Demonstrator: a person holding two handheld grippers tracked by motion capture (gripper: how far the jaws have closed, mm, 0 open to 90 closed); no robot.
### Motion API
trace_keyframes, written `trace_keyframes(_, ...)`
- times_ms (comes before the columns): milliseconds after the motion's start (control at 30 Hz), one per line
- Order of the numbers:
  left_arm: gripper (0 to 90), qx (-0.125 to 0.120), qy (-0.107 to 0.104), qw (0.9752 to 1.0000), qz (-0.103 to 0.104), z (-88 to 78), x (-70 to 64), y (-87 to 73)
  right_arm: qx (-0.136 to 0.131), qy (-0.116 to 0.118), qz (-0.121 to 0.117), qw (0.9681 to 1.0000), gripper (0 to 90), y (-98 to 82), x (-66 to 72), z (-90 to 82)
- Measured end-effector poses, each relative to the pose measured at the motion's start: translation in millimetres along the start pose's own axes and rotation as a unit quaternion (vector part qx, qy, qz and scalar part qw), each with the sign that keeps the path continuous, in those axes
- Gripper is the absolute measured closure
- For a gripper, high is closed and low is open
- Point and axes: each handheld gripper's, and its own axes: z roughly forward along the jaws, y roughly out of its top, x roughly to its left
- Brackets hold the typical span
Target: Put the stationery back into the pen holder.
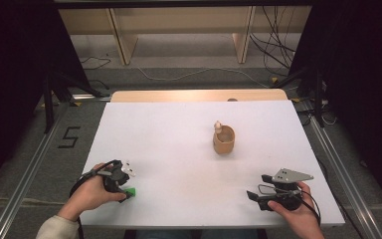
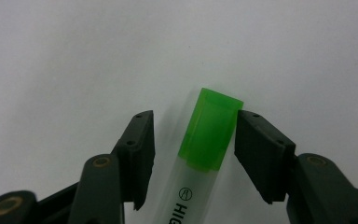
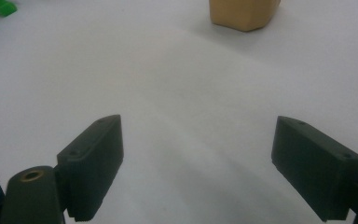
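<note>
left gripper (image 2: 193, 149): I straddle the highlighter (image 2: 205, 140) at its green cap, right jaw touching, left apart, to centre the grip
right gripper (image 3: 198, 170): wide, idle, facing holder (image 1: 224, 139)

We see a white tabletop (image 1: 179, 144) that looks matt and a little grainy, like paper or foam board. Between the jaws of the left hand-held gripper (image 2: 193, 140) lies a pen (image 2: 200, 158) with a see-through green plastic cap, smooth and a bit shiny, on a white plastic body. The jaws look like dull black plastic with brass-coloured pins. Far ahead of the right hand-held gripper (image 3: 196, 163) stands a tan cup (image 1: 224, 139), smooth like wood.
</note>
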Motion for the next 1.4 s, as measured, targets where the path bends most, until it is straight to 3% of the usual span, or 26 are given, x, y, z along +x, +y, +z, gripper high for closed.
trace_keyframes(200,52.3,0.013,-0.016,0.9995,0.022,3.7,-2.9,2.1,-0.001,0.001,0.001,1.0,17.5,0.0,0.2,0.2)
trace_keyframes(500,56.2,0.03,-0.022,0.998,0.05,6.2,-3.5,4.3,0.0,0.001,0.001,1.0,17.5,0.1,0.4,0.1)
trace_keyframes(733,57.5,0.05,-0.04,0.9947,0.081,7.7,0.3,10.3,0.001,0.001,0.001,1.0,17.5,0.1,0.4,0.1)
trace_keyframes(800,58.1,0.06,-0.046,0.9927,0.094,7.4,2.5,12.4,0.0,0.001,0.001,1.0,17.5,0.0,0.2,0.1)
trace_keyframes(833,58.4,0.056,-0.046,0.9935,0.088,8.1,1.7,12.7,0.0,0.001,0.001,1.0,17.5,0.0,0.2,0.1)
trace_keyframes(1400,66.6,0.064,-0.057,0.9915,0.097,8.4,4.2,15.9,0.0,0.001,0.0,1.0,17.5,0.0,0.2,0.1)
